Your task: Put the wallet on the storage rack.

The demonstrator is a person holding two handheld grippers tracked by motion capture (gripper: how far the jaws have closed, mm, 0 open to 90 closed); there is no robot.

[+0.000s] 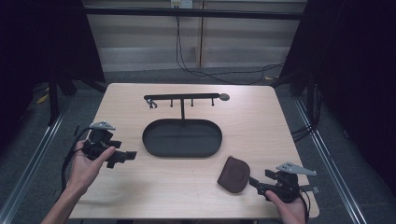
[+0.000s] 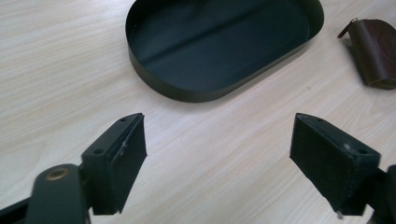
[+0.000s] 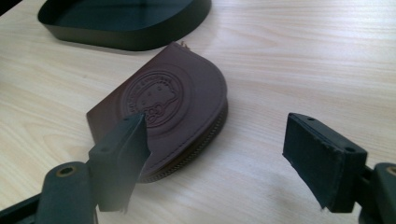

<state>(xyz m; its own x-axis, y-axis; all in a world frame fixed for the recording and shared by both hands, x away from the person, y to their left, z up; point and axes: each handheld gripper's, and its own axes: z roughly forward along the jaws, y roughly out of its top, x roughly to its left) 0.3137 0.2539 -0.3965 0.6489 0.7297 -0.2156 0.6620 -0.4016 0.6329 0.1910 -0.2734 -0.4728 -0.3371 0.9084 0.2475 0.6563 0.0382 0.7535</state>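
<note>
The brown pouch (image 3: pixel 173 107) lies flat on the table (image 1: pixel 261 116) just ahead of the right claw (image 3: pixel 224 163), whose near jaw covers its lower corner, both jaws spread and empty. Beyond it sits the dark oval tray (image 1: pixel 182 138), its far end cut off, with a peg rack (image 1: pixel 182 98) behind; the left claw (image 2: pixel 217 158) stands wide apart over bare wood, holding nothing

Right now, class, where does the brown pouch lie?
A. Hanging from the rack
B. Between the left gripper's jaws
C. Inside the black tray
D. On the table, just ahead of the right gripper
D: the brown pouch rests flat on the table, outside the black tray, just in front of the open right gripper.
</note>
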